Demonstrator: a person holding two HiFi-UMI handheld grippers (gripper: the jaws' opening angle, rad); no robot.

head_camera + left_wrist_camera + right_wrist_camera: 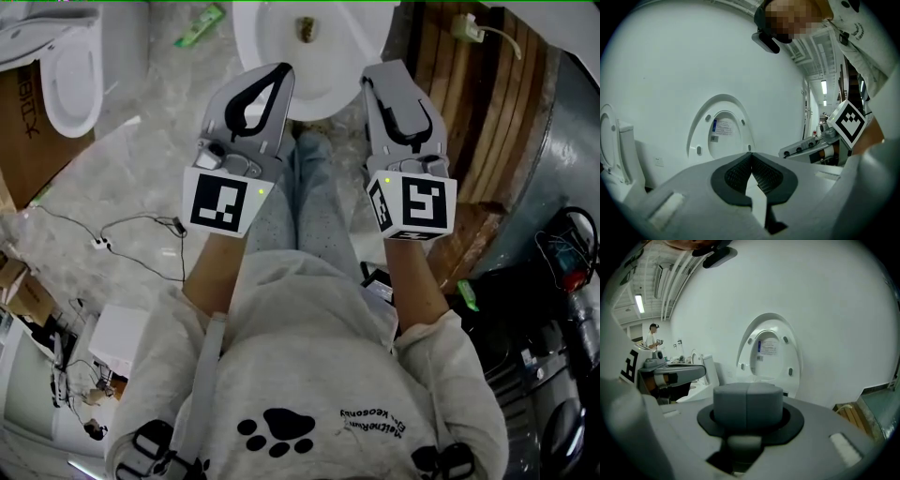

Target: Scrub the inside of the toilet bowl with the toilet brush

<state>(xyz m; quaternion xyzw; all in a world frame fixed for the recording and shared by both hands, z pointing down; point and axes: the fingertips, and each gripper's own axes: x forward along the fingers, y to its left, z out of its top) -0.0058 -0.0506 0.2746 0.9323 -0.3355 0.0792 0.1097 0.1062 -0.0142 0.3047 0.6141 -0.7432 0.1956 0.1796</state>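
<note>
The white toilet bowl (314,56) lies straight ahead at the top of the head view, with a brown stain (306,28) inside it. Its raised lid (723,131) faces both gripper views (769,350). My left gripper (279,69) is shut and empty, held in the air just short of the bowl's near rim. Beside it, my right gripper (375,75) is also shut and empty. A pale brush-like object with a thin handle (469,28) lies on the wooden pallet to the right. Each gripper shows in the other's view: the right gripper (820,146) and the left gripper (675,373).
A wooden pallet (487,122) and a grey metal surface (562,141) are on the right. A second toilet (66,75) and a cardboard box (28,131) stand at the left. A green object (200,25) and a cable (131,225) lie on the floor. A person (652,336) stands far off.
</note>
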